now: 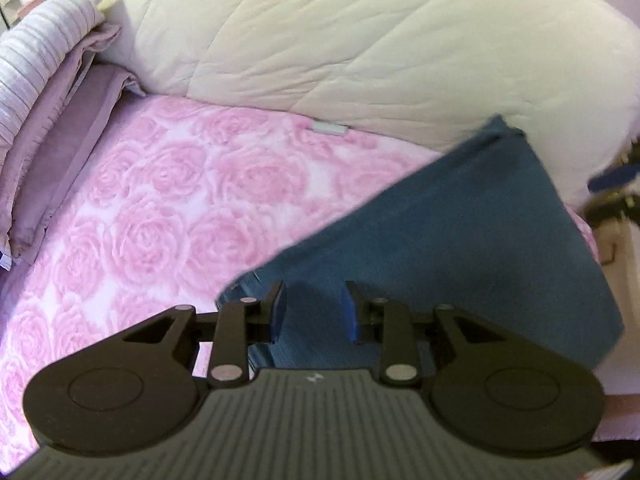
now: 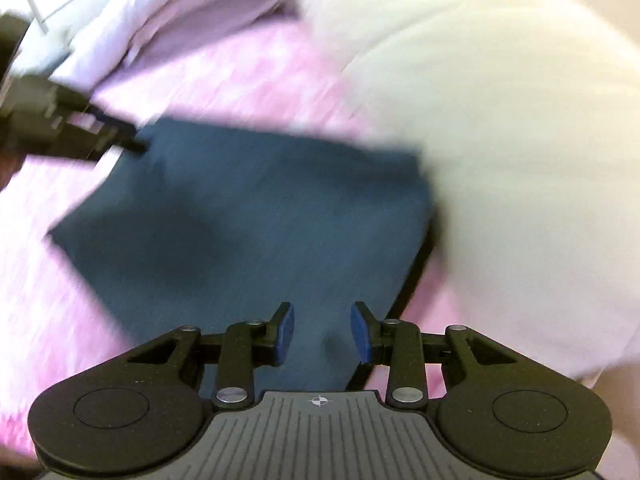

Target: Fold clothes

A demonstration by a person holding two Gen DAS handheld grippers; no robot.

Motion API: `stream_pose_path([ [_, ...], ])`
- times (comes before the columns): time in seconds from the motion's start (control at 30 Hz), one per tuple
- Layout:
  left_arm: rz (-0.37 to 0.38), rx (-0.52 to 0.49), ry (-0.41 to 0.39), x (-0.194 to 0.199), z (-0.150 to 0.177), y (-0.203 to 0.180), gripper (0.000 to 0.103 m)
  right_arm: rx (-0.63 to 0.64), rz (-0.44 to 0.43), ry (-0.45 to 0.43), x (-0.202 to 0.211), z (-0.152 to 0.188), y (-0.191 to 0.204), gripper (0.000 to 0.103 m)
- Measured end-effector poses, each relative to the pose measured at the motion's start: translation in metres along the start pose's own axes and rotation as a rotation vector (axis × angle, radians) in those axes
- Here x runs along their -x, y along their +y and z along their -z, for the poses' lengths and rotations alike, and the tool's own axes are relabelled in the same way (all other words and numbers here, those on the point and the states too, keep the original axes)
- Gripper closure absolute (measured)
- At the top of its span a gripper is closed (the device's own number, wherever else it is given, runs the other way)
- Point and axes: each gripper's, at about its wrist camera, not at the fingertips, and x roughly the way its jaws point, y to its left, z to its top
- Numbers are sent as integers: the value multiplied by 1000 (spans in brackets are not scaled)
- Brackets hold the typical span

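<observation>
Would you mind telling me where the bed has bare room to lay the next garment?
The widest free patch is the pink rose blanket, bordered by the lilac pillows, the cream duvet and the folded blue garment. It is crowded at that garment, where the left gripper and right gripper hover.

The blue cloth [image 1: 460,232] is soft and matt, with a fine, even weave. The pink blanket [image 1: 168,200] under it looks fuzzy, with raised roses. The cream quilt [image 1: 360,40] is puffy, stitched cloth. The lilac pillow [image 1: 44,60] is shiny and ribbed. The left gripper [image 1: 314,312] is matt black plastic with small shiny metal pins.
</observation>
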Motion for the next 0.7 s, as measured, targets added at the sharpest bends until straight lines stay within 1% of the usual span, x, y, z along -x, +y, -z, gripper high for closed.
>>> stream_pose_path([
  [0.1,17,-17,57,-27,-3,7,77,24,41,-36,-27,-31,-22,68],
  [0.13,21,-27,57,-31,-1,7,76,26,48,-40,-37,-40,-28,68],
  [0.17,23,-38,55,-33,1,7,76,27,46,-24,-52,-48,-34,68],
  [0.2,22,-48,47,-33,3,6,76,28,41,-1,-67,-55,-39,68],
  [0.27,21,-34,35,-34,4,7,76,-5,1,45,-98,-62,-52,68],
  [0.33,20,-16,39,-33,3,8,76,-11,-33,48,-110,-63,-60,67],
  [0.43,10,-9,42,-22,2,8,76,-25,-58,53,-95,-63,-62,67],
  [0.47,-4,-7,41,-14,4,6,77,-32,-59,49,-87,-62,-63,67],
  [0.53,-5,19,49,2,13,5,77,-59,-65,43,-66,-53,-63,67],
  [0.6,4,43,57,20,25,1,77,-87,-84,35,-44,-38,-52,67],
  [0.7,41,51,70,49,54,-14,77,-91,-139,38,-18,-8,-27,67],
])
